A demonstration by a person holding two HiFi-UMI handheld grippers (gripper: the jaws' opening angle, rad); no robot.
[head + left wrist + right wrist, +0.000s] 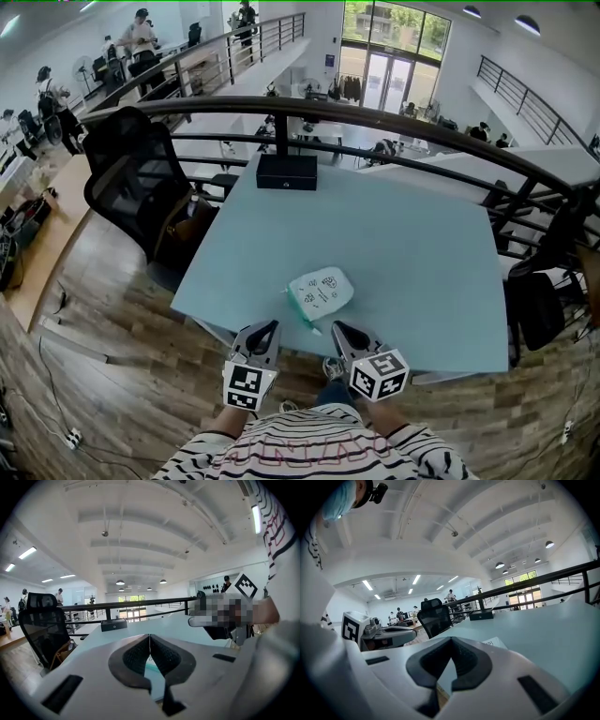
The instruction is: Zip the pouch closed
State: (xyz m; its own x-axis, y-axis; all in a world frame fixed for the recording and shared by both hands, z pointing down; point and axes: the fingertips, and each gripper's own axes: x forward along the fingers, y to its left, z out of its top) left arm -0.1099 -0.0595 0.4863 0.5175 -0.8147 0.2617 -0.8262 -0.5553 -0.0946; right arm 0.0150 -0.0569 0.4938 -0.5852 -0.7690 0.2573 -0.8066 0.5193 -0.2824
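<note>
- While the pouch point(321, 292) lies near the tabletop's point(403, 234) front edge, both tools hang just short of it.
- Clenched and empty: left tool point(265, 328), right tool point(343, 330).

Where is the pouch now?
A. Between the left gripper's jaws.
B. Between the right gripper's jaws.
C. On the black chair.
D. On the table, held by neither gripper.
D: the pouch lies on the table, ahead of the shut left gripper and right gripper.
</note>
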